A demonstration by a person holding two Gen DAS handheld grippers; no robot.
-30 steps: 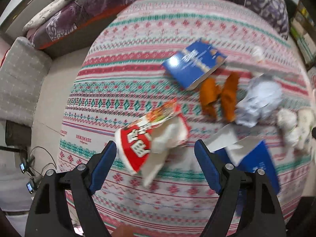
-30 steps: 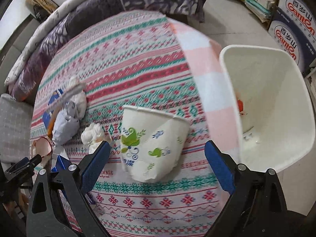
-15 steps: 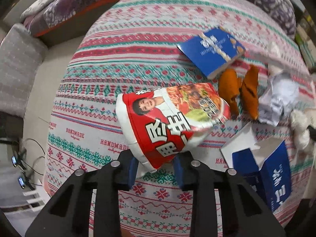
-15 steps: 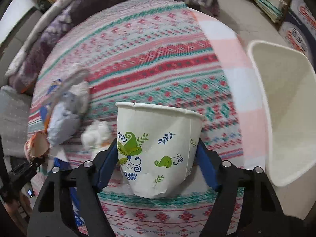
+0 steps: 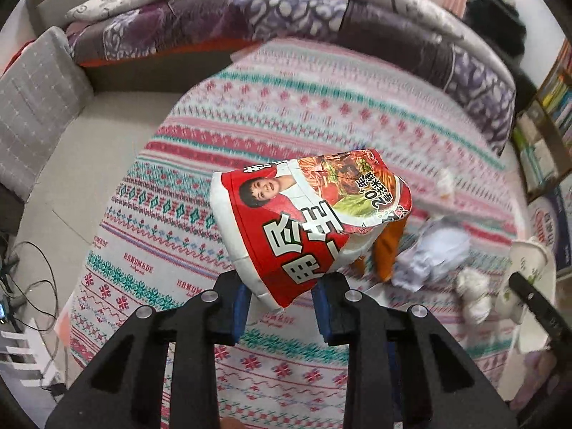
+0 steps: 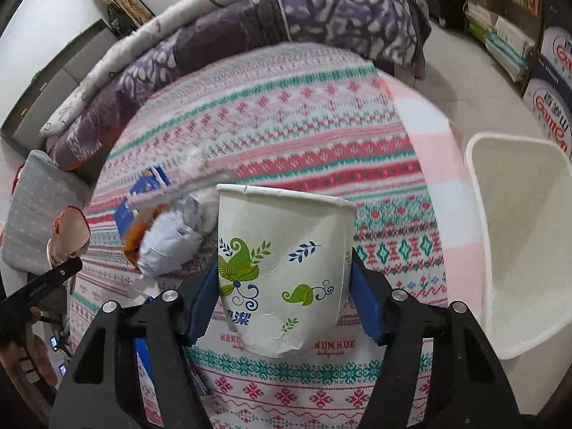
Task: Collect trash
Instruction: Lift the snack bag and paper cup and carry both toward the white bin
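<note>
My left gripper (image 5: 280, 302) is shut on a crushed red and white noodle cup (image 5: 307, 221) and holds it above the patterned tablecloth (image 5: 186, 221). My right gripper (image 6: 282, 300) is shut on a dented white paper cup with green leaves (image 6: 282, 268), lifted above the cloth. The white trash bin (image 6: 529, 243) stands to the right of the table in the right wrist view. The paper cup also shows in the left wrist view (image 5: 518, 271), and the noodle cup in the right wrist view (image 6: 69, 232).
Crumpled white paper (image 5: 436, 254), an orange wrapper (image 5: 388, 250) and a white tissue wad (image 5: 473, 295) lie on the cloth. A blue booklet (image 6: 143, 193) lies at the left. A quilt-covered sofa (image 5: 286, 21) lies behind the table. Cartons (image 6: 552, 85) stand by the bin.
Both grippers closed on their cups and lifted them off the cloth. The left one took the noodle cup, the right one the paper cup. Both views tilted up toward the sofa.
</note>
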